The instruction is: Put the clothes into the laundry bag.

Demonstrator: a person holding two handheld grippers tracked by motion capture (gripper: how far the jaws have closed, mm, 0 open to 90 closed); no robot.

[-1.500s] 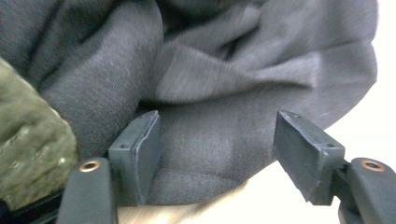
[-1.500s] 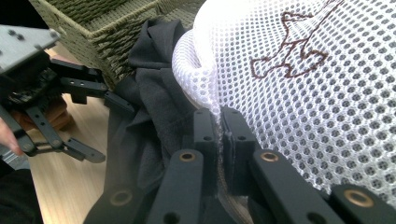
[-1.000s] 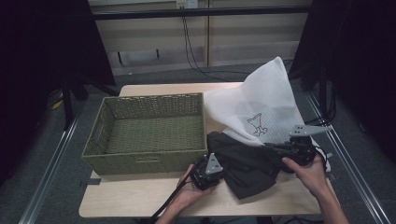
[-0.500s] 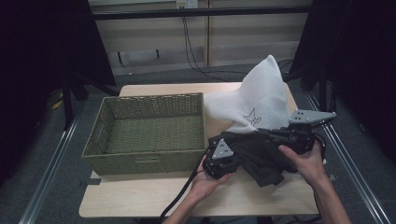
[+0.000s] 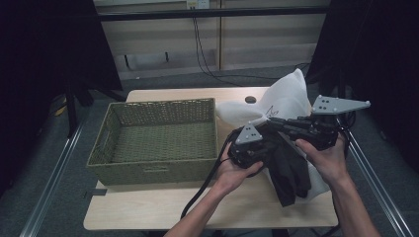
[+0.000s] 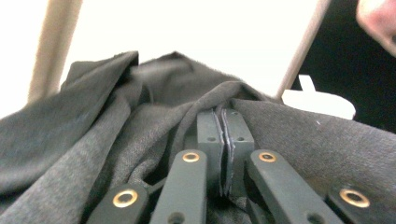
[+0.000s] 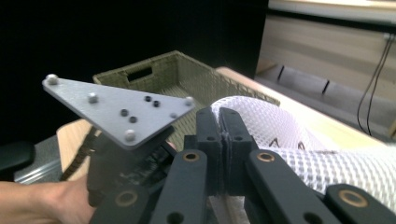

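A dark grey garment hangs off the table from my left gripper, which is shut on a fold of it. In the left gripper view the pads pinch the grey cloth, with the white bag behind. My right gripper points left and is shut on the edge of a white mesh bag, which stands raised above the garment. In the right gripper view the jaws meet against the mesh. The left gripper's grey plate is just to the left.
An empty woven olive basket sits on the left half of the wooden table, close beside the left hand. It also shows beyond the plate as the basket. A black cable trails off the front edge.
Both hands have risen from the table top. The garment came up with the left gripper and now hangs. The mesh bag has been pulled up and bunched toward the right gripper.
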